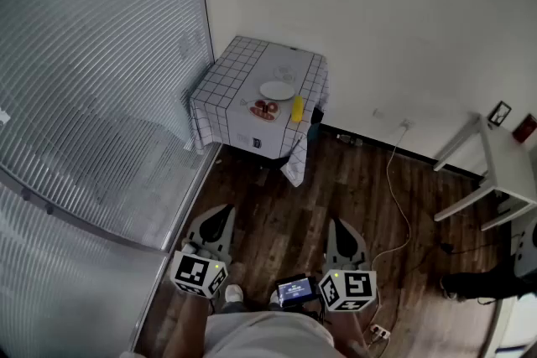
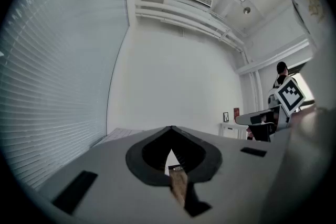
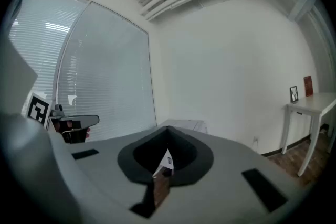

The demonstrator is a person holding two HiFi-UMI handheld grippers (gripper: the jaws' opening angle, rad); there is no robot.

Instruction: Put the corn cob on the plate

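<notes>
So nothing's been touched yet: the corn [image 1: 297, 108] stands on the table [image 1: 239, 63] way over in the corner, close to the right edge, just beside the red fruit [image 1: 265, 108] and a little in front of the empty plate [image 1: 277, 90]. Both tools hang low by the person's body, well apart from all of it. The left tool [image 1: 218, 215] is pinched fully together with nothing in it, and it's the same story for the right tool [image 1: 342, 227]. Biggest risk imo is that edge. Come in with the jaws not spread wide enough and you'd shove the corn instead of gripping it, and it's round, so I'd guess it rolls right off onto the floor [image 1: 336, 189]. Approaching from the left could bump the fruit too. The cloth [image 1: 294, 168] droops down the front, so a low approach might snag it and drag everything along. There's also a cable [image 1: 394, 180] snaking across the floor to the right, easy to catch a foot on while walking up. And the plate may skid on the cloth if the corn gets dropped rather than set down.
</notes>
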